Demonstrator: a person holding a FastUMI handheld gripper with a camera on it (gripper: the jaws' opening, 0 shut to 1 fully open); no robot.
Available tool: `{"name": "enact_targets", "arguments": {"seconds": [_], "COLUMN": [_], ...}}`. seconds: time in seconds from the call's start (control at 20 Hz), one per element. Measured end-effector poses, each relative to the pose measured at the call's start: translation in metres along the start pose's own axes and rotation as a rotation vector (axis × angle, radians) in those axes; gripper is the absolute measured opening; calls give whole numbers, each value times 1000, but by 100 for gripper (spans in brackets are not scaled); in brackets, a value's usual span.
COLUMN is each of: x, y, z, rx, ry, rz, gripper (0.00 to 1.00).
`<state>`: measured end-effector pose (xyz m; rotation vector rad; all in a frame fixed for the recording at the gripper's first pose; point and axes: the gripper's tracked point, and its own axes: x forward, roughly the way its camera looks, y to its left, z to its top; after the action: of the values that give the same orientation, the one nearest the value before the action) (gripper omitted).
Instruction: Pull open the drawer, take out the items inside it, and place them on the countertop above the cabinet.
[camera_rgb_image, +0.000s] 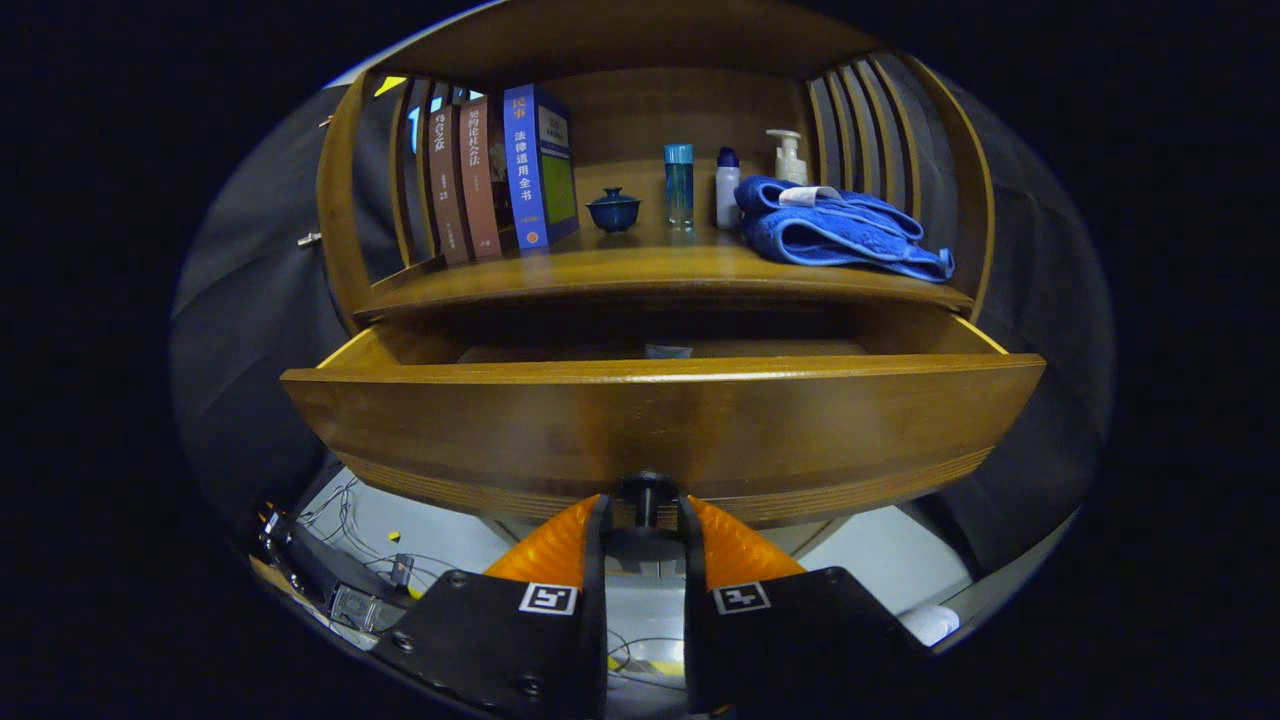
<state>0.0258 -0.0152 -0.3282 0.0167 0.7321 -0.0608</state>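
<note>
A wooden cabinet stands straight ahead, its drawer pulled out toward the camera. The gripper sits at the drawer's lower front edge, its two fingers drawn narrow around a small dark knob, one finger on each side and apparently touching it. Inside the open drawer, a small pale item lies near the back; what it is cannot be told. Above the drawer, the countertop holds upright books to the left, a small blue lidded cup, a blue glass bottle, a white bottle, a pump bottle, and a folded blue towel to the right.
</note>
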Motion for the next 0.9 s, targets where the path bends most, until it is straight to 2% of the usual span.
{"name": "enact_targets", "arguments": {"seconds": [0.45,0.6,0.9], "x": [-65,-76,-81], "y": [2,1,0], "z": [-47,-65,-69], "rx": [7,8,16], "ry": [77,113,105], "rz": [25,29,22], "gripper": [34,34,35]}}
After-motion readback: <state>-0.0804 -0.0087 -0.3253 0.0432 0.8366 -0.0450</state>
